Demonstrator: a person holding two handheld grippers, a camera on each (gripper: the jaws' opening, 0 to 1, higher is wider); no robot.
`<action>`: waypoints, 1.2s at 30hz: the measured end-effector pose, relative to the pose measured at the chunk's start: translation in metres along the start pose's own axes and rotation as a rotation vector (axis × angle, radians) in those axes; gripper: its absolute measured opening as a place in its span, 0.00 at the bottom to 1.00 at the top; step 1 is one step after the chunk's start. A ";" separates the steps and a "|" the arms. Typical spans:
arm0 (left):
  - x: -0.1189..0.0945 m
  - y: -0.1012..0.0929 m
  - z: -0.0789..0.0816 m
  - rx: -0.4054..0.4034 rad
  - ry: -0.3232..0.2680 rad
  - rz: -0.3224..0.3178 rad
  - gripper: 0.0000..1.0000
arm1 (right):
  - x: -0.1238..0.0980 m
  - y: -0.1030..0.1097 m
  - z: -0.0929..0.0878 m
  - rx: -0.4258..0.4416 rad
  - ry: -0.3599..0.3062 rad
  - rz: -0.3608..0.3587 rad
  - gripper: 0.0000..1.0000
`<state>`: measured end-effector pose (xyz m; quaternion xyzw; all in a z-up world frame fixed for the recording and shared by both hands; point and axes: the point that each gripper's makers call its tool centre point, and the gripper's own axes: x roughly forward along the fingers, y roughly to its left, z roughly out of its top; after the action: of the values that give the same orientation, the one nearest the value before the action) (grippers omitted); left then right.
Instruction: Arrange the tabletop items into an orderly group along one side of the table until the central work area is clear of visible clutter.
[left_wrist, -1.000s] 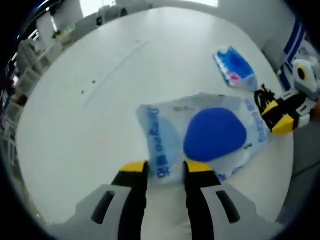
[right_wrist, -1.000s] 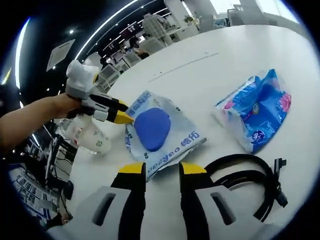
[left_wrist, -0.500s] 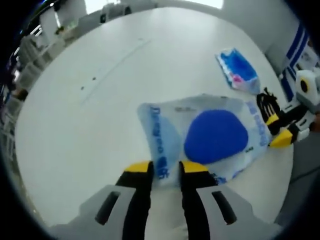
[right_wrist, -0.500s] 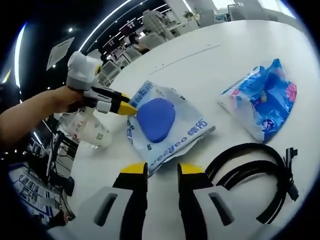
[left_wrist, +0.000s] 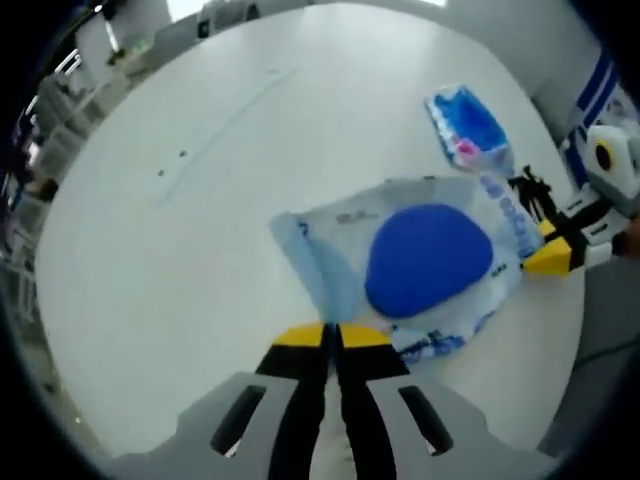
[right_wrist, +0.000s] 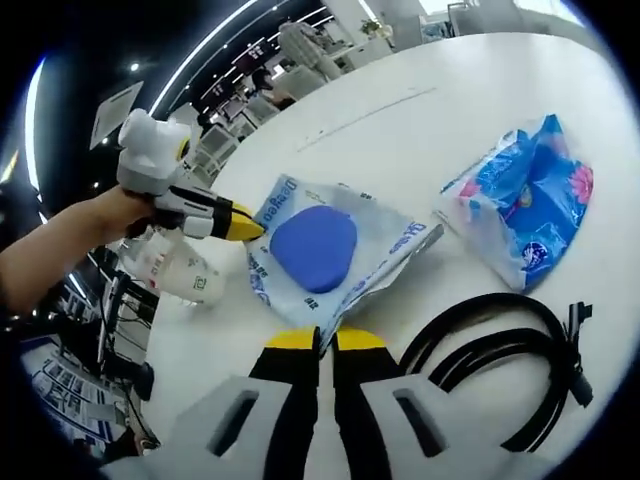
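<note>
A crinkly clear plastic bag (left_wrist: 420, 265) with a smooth, rounded blue pad inside lies near the white tabletop's (left_wrist: 200, 200) edge. The left gripper (left_wrist: 333, 338) and right gripper (right_wrist: 326, 341) each clamp one of its opposite edges. Just beside it lie a blue tissue pack (right_wrist: 530, 225), a looped black cable (right_wrist: 510, 350) and a translucent bottle (right_wrist: 180, 275).

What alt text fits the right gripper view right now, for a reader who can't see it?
The right gripper, jaws shut, pinches the near edge of a clear plastic pouch with a blue oval pad inside, while the left gripper holds its far edge. A blue tissue pack and coiled black cable lie alongside on the white table.
</note>
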<state>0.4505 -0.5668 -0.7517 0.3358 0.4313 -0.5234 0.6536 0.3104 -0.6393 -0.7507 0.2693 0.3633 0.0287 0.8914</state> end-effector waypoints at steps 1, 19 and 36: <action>-0.003 -0.001 0.001 0.005 0.000 0.005 0.00 | -0.001 0.000 0.002 -0.007 -0.002 -0.002 0.03; -0.037 -0.012 0.008 -0.072 -0.058 0.073 0.00 | -0.014 -0.015 0.022 -0.076 0.014 0.008 0.01; -0.046 -0.029 -0.013 -0.338 -0.188 0.133 0.00 | -0.011 -0.023 0.033 -0.225 0.069 0.051 0.00</action>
<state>0.4158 -0.5434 -0.7142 0.1986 0.4271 -0.4282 0.7712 0.3207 -0.6772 -0.7356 0.1753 0.3813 0.1011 0.9020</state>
